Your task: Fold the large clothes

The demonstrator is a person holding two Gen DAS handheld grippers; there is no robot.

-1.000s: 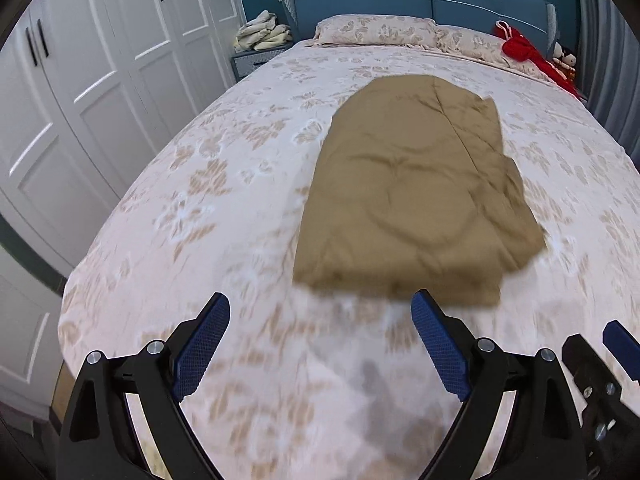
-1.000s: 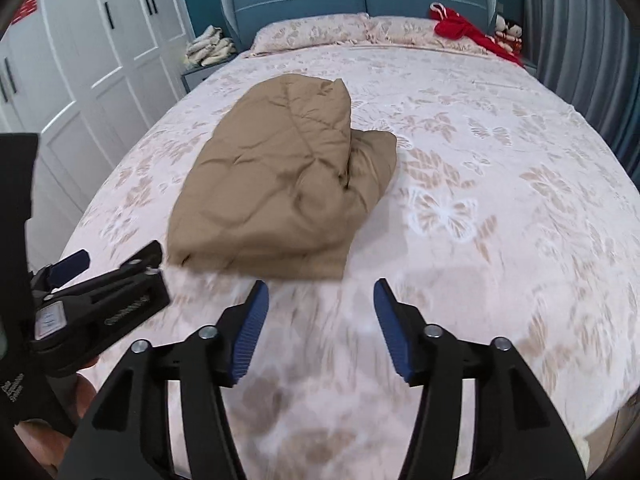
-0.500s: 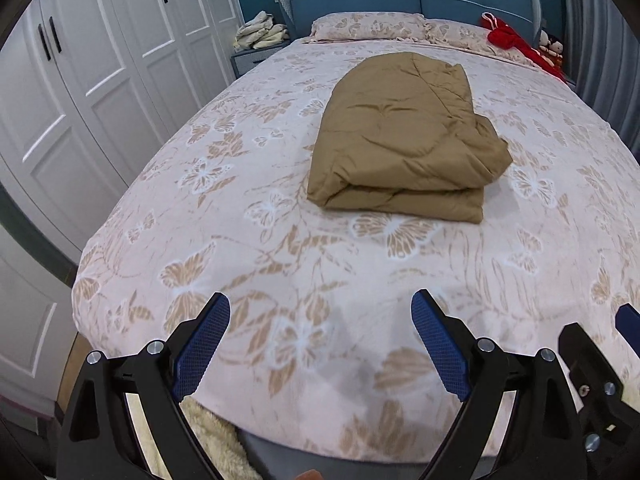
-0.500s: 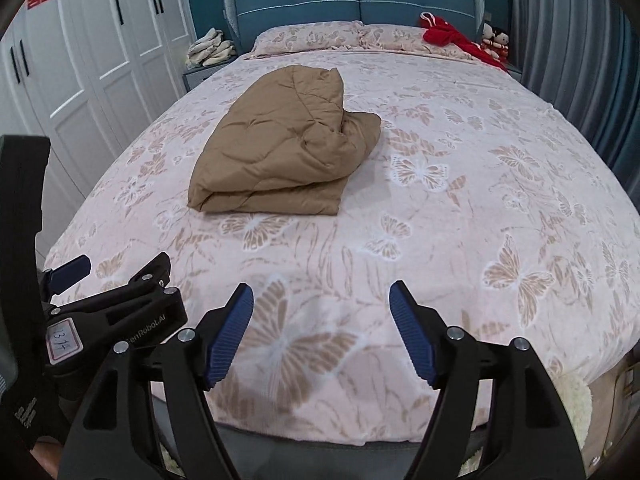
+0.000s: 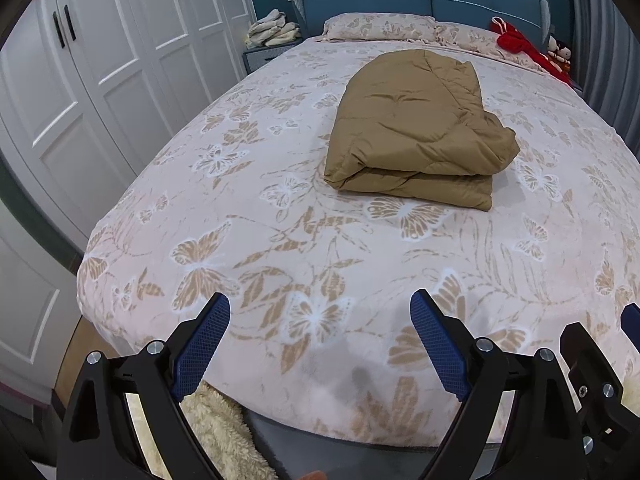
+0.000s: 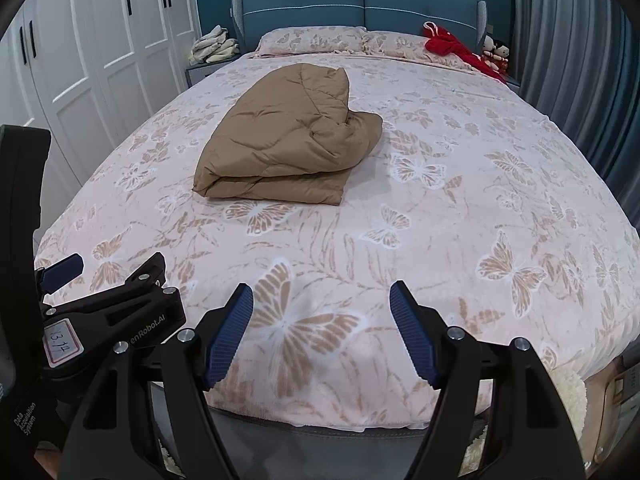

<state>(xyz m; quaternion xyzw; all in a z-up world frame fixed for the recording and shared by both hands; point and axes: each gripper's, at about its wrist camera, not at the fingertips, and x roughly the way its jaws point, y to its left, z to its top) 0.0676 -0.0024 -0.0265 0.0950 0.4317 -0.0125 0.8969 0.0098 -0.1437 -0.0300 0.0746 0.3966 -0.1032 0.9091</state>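
Your left claw [image 5: 320, 344] and right claw [image 6: 322, 332] both hang spread wide with nothing between the blue pads, side by side over the foot of the bed [image 6: 500, 208]; the right one's jaws have just been opening. Well beyond them, the folded brown quilted garment [image 6: 288, 144] lies mid-bed on the butterfly bedspread, apart from the pillows [image 6: 312, 40].
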